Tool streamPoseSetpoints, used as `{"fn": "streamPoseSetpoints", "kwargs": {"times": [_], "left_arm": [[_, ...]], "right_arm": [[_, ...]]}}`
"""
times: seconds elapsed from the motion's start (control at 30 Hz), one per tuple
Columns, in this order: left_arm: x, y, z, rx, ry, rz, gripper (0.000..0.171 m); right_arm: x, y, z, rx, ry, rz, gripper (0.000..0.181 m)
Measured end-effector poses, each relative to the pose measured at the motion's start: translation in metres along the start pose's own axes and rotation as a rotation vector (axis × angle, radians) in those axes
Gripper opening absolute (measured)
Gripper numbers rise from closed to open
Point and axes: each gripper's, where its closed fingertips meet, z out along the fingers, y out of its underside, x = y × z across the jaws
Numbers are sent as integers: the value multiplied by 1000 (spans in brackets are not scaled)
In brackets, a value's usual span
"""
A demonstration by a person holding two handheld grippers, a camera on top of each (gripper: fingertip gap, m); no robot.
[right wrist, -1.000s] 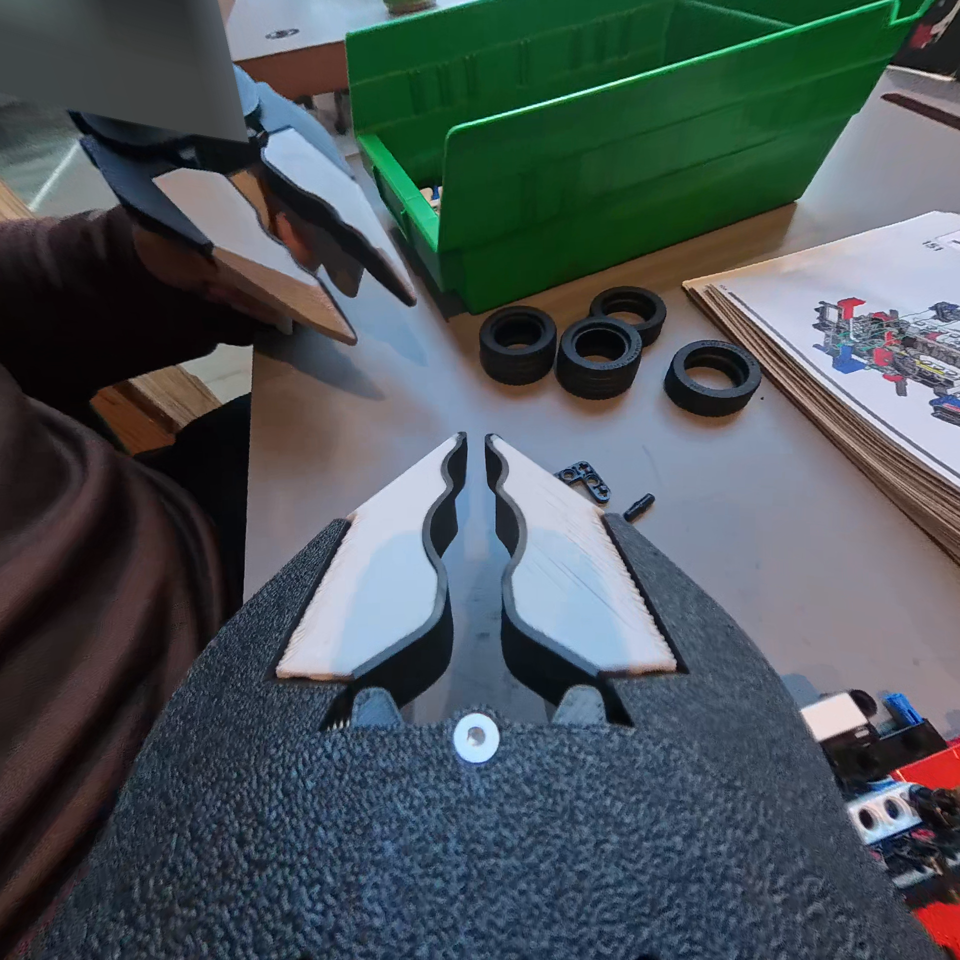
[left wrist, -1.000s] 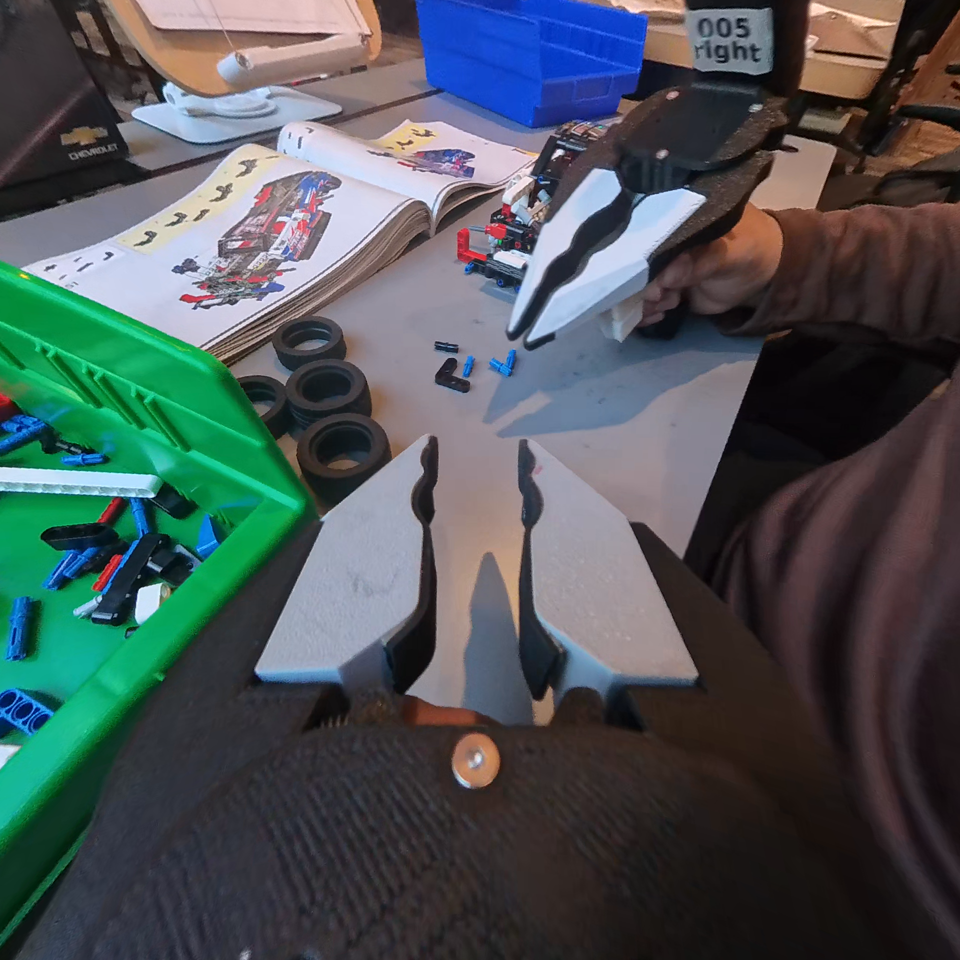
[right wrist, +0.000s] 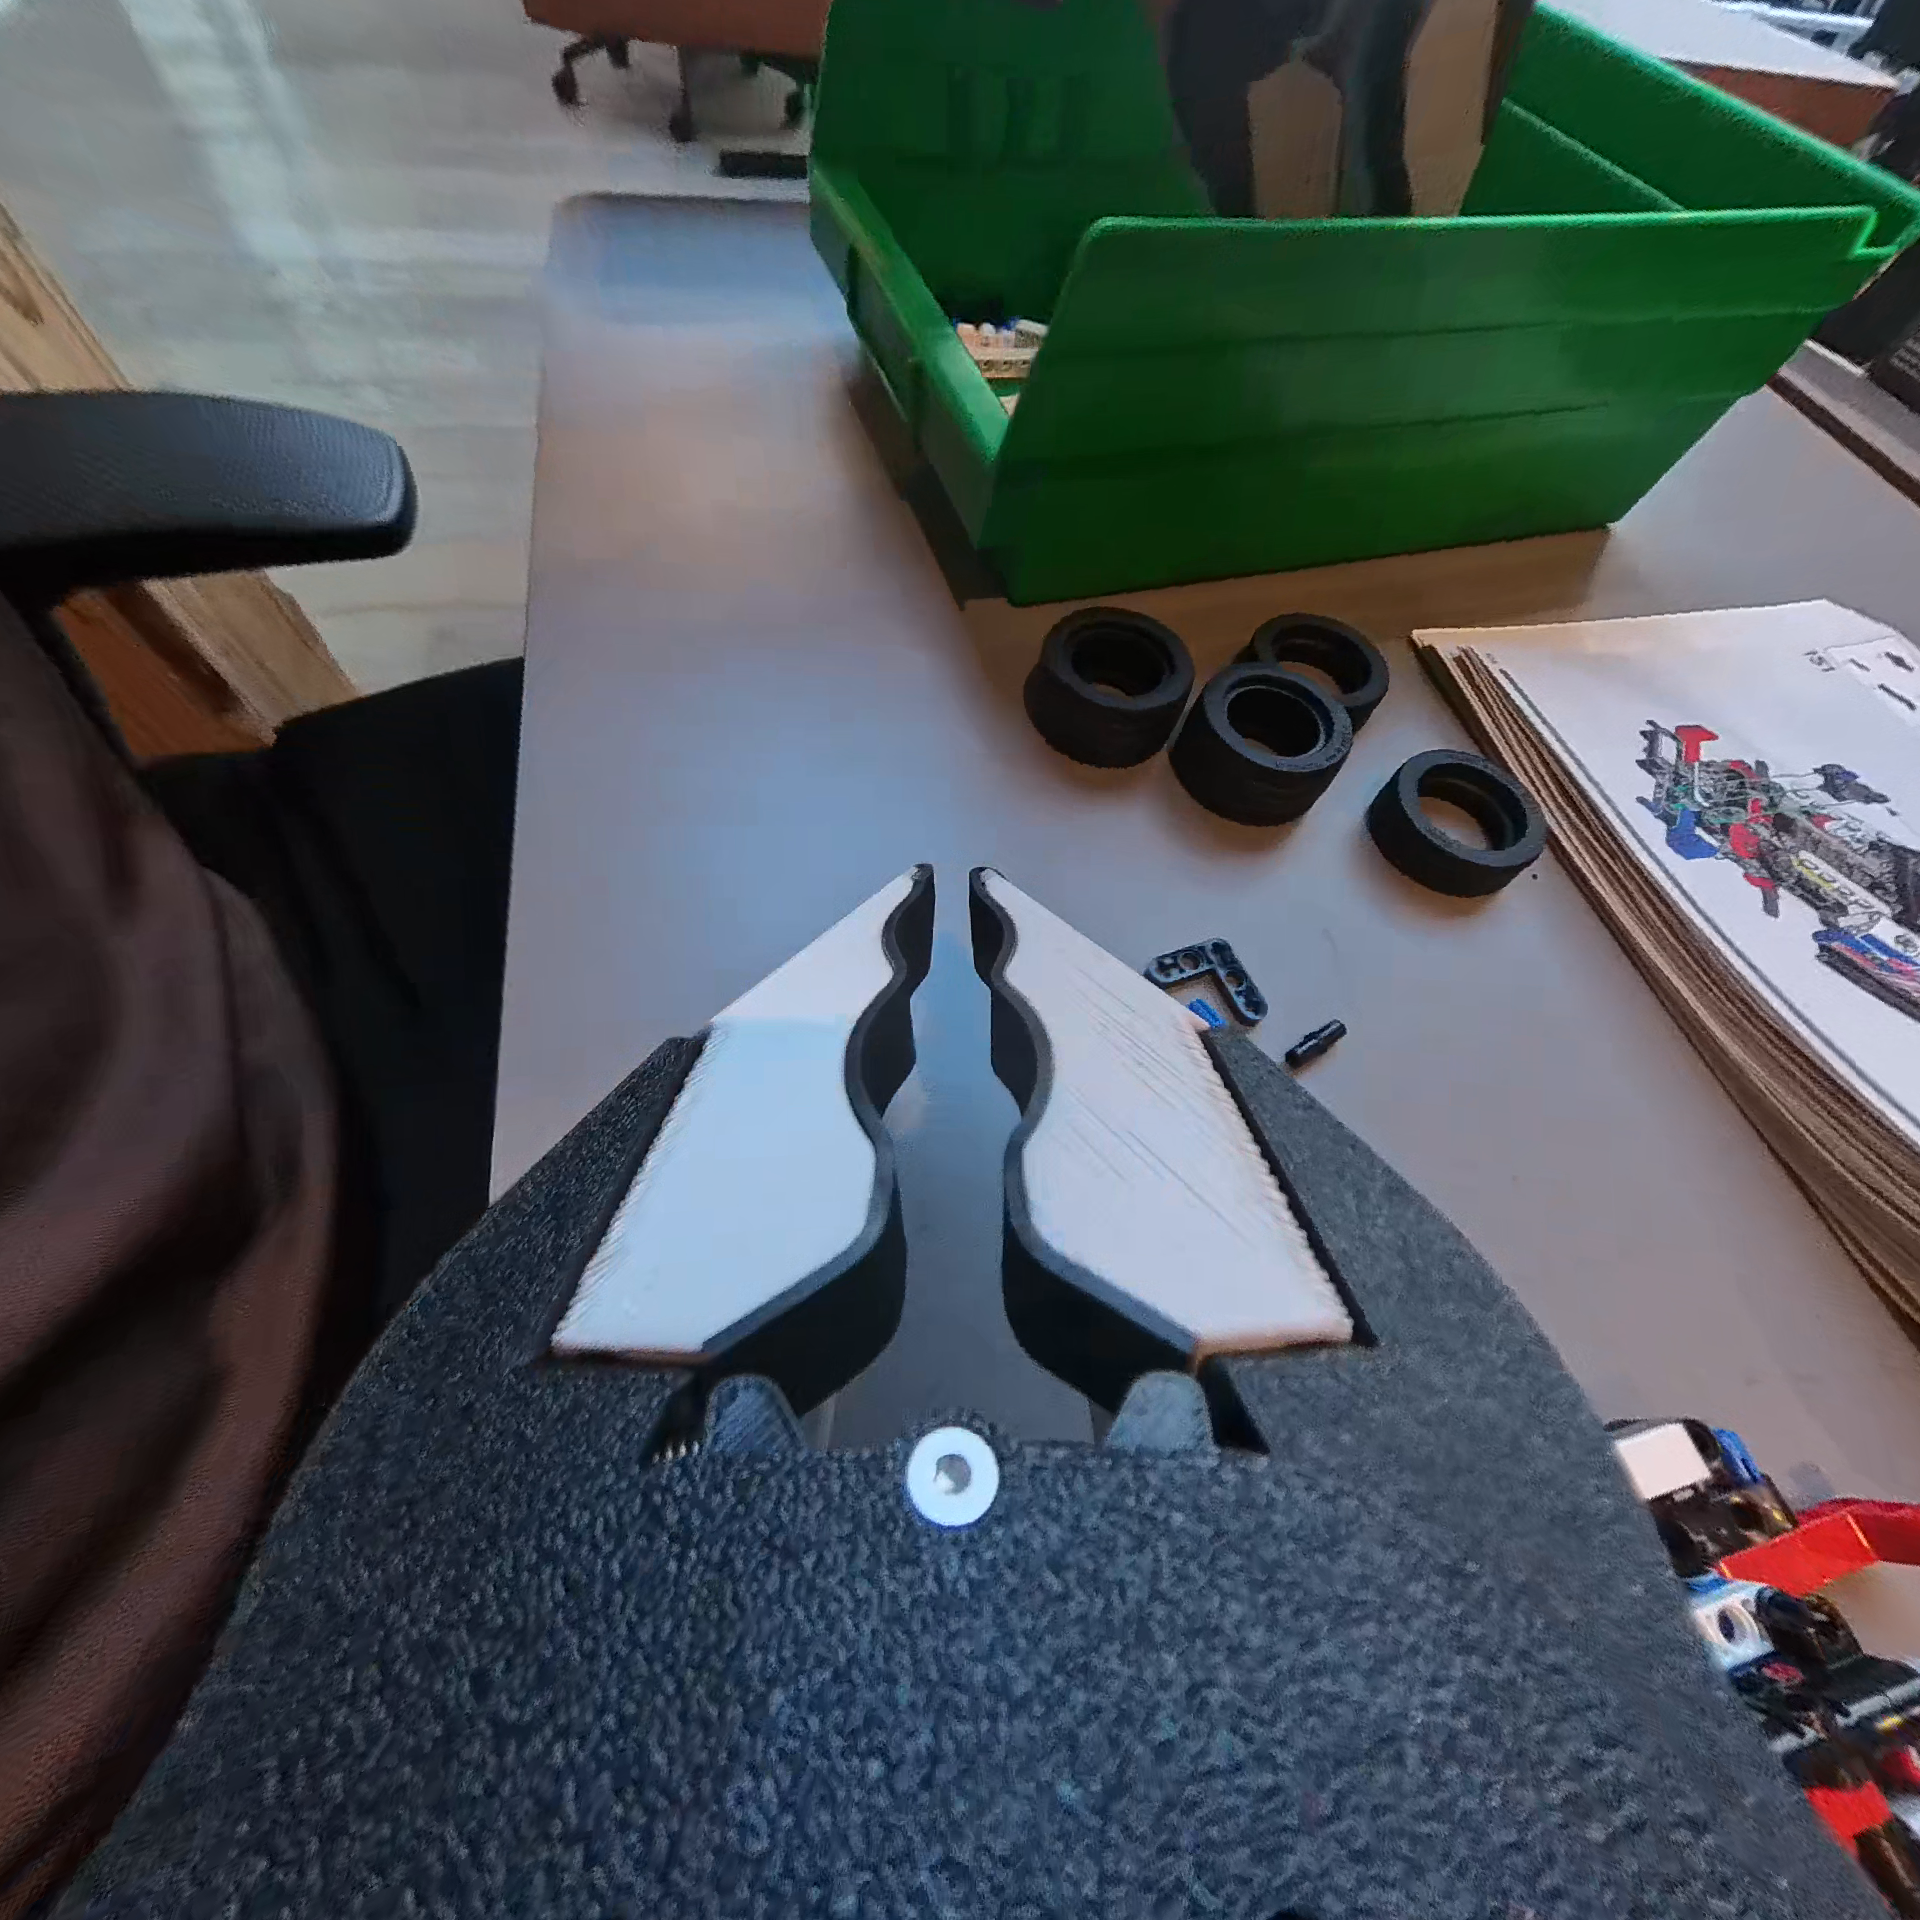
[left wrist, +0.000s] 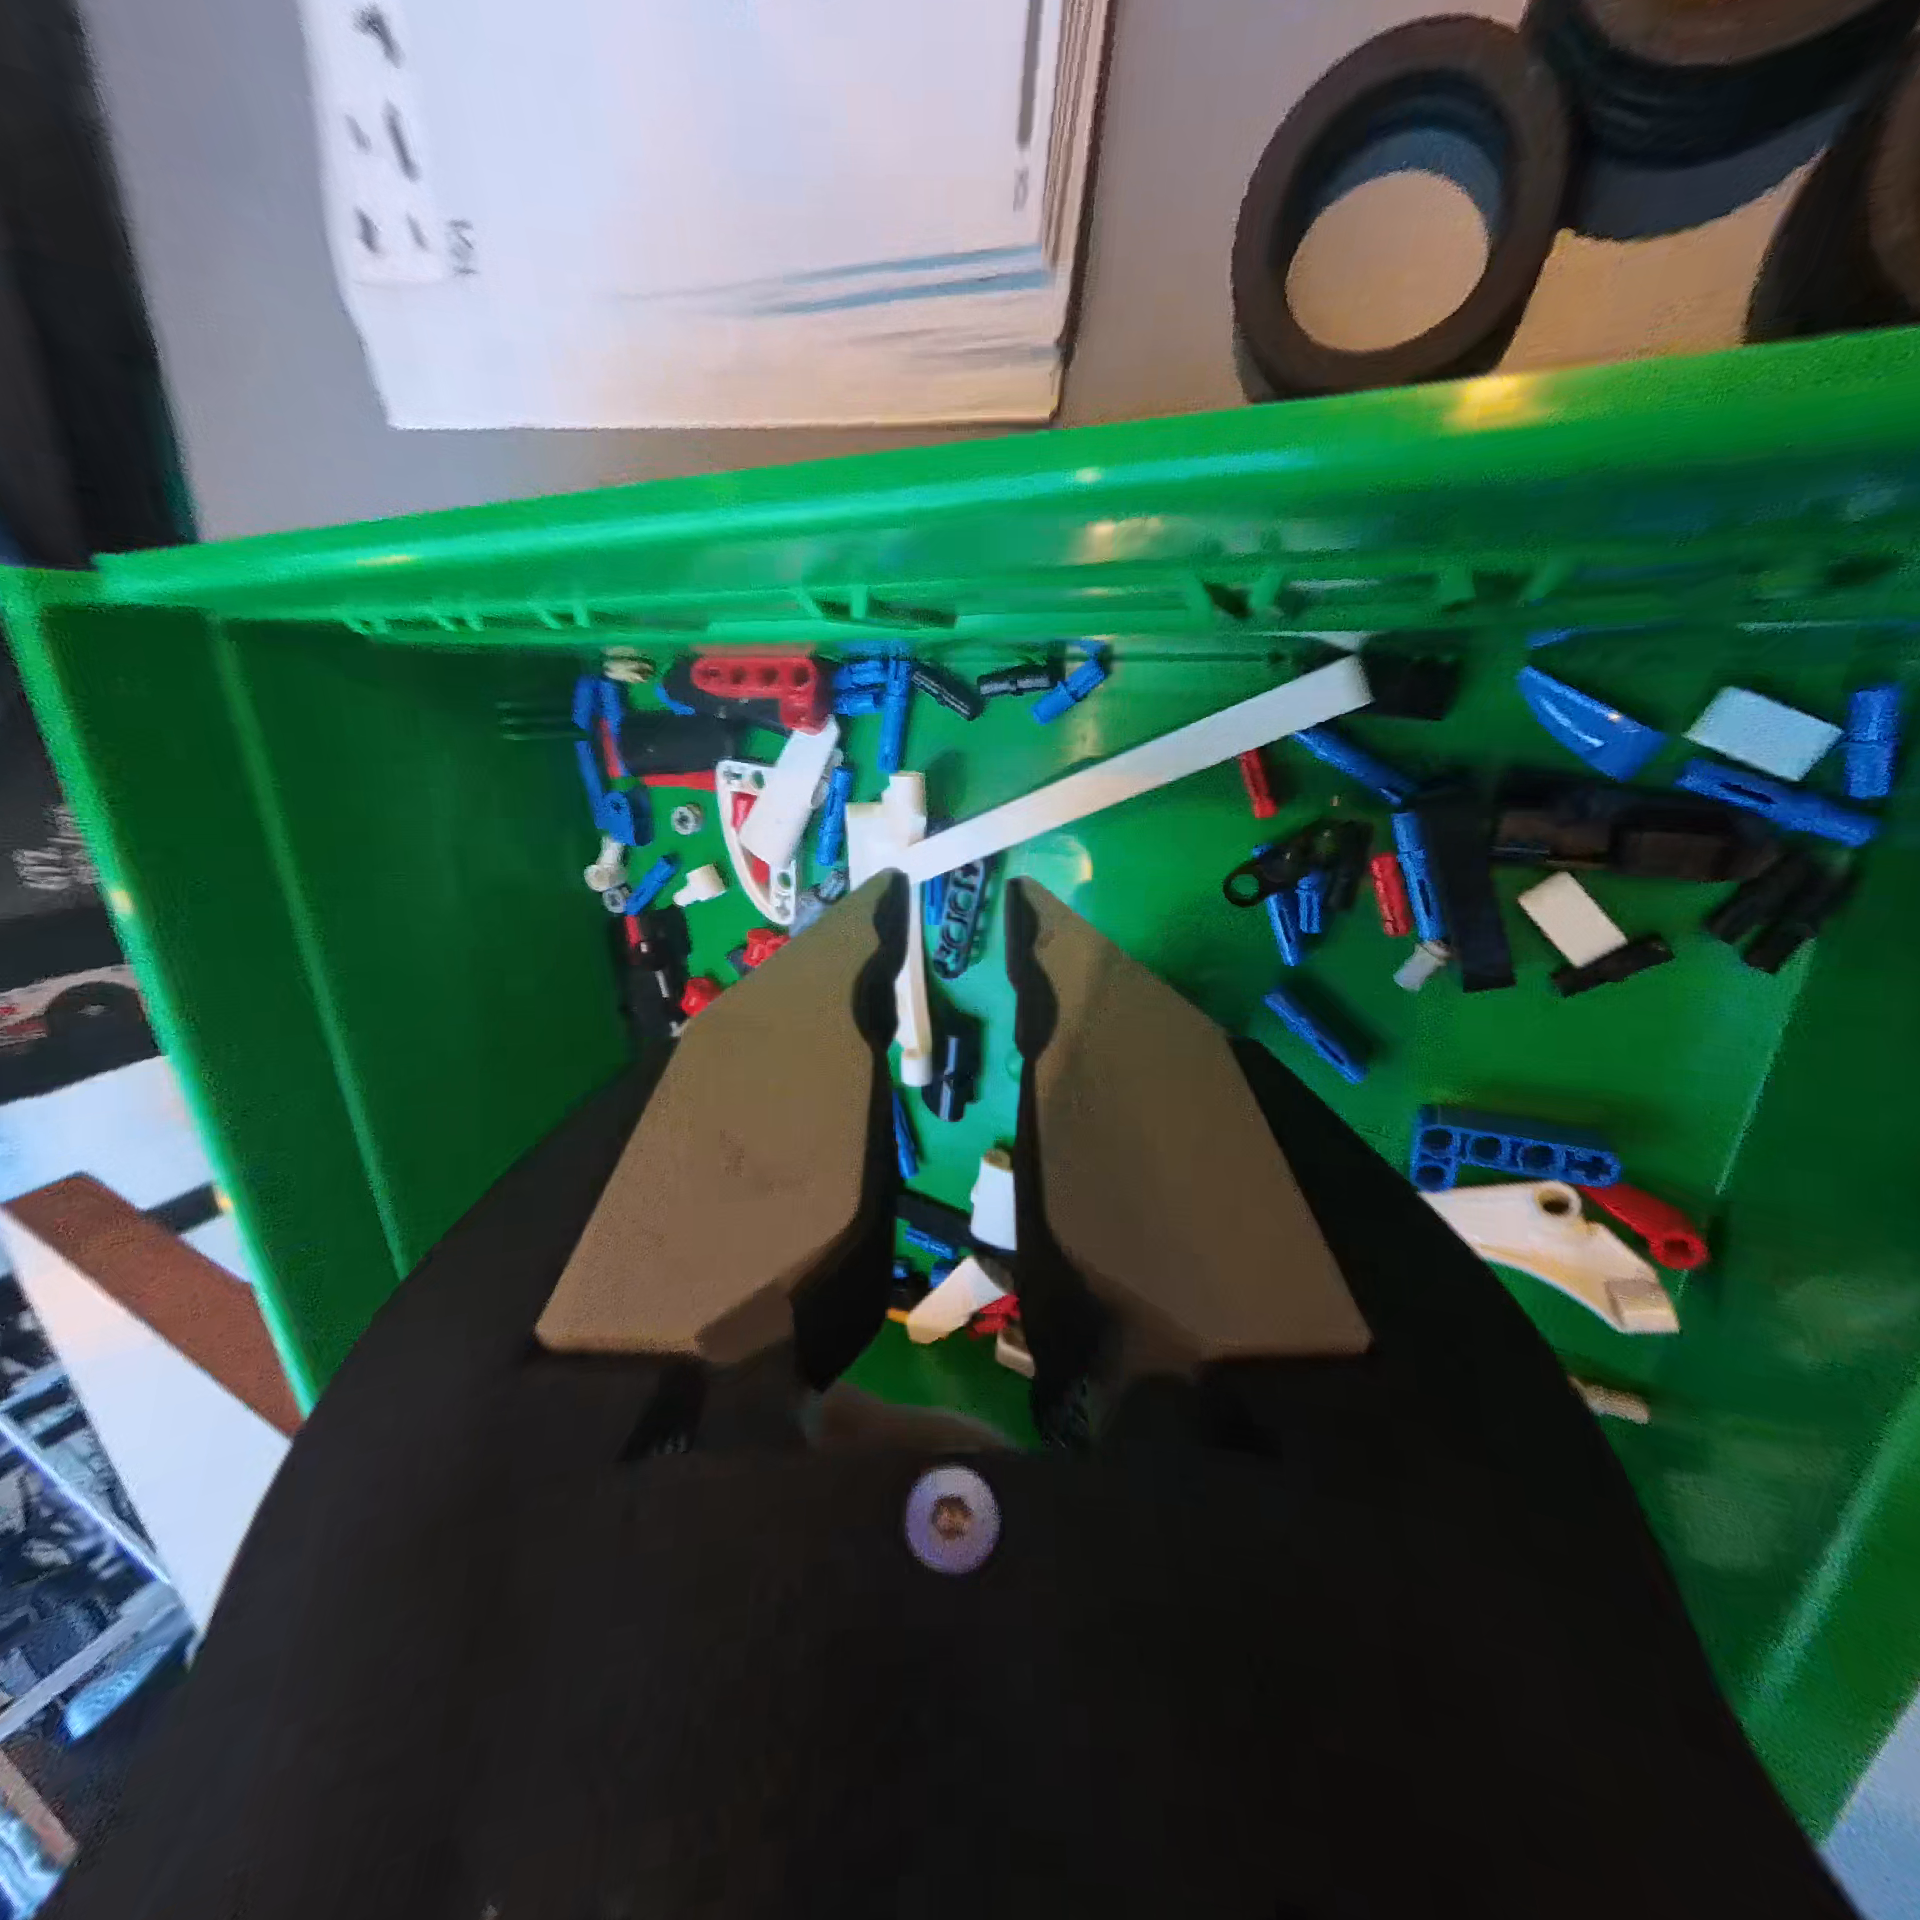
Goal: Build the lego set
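Observation:
In the left wrist view my left gripper [left wrist: 951, 891] is open and points down into the green bin [left wrist: 1039, 520]. Its tips hang just above loose red, blue, black and white pieces. A slim white piece [left wrist: 912, 977] and a dark holed beam [left wrist: 961, 914] lie between the fingers, and neither is gripped. A long white beam [left wrist: 1132, 769] runs off to the upper right. My right gripper [right wrist: 948, 875] hovers over the grey table. It is nearly shut with a thin slit at the tips, and it is empty. A black L-shaped piece [right wrist: 1210, 971] and a black pin [right wrist: 1314, 1042] lie just right of it.
Several black tyres [right wrist: 1262, 743] sit between the green bin [right wrist: 1351, 416] and the open instruction book [right wrist: 1714, 831]. The partly built model [right wrist: 1766, 1610] is at the lower right. A chair armrest [right wrist: 187, 478] and a brown sleeve [right wrist: 156, 1039] are at the left. One tyre [left wrist: 1392, 208] shows beyond the bin. My right fingertips sit around 25 cm from my left ones. To the black pin [right wrist: 1314, 1042]: right tips about 9 cm, left tips about 25 cm.
My left gripper has swung from above the table to over and into the green bin, with its jaws a little narrower. My right gripper has stayed nearly still over the table.

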Motion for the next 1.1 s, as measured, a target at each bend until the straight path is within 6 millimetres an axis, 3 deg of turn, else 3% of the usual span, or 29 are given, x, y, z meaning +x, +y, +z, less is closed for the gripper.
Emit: {"fn": "streamPoseSetpoints", "kwargs": {"times": [0.17,0.33,0.47,0.67,0.93,1.1], "left_arm": [[3,12,20,-103,47,44,25],[-4,17,24,-113,21,34,20],[0,25,20,-121,22,28,3],[4,32,21,-85,-20,-12,0],[0,24,22,-70,-18,19,13],[0,23,24,-93,-2,51,8]], "right_arm": [[-2,0,-2,3,17,-25,6],[3,-2,-4,25,13,26,6],[7,-3,-4,29,2,64,6],[8,-3,-5,32,1,78,6],[8,-2,-4,22,5,75,6],[9,-2,-5,31,0,86,6]]}}
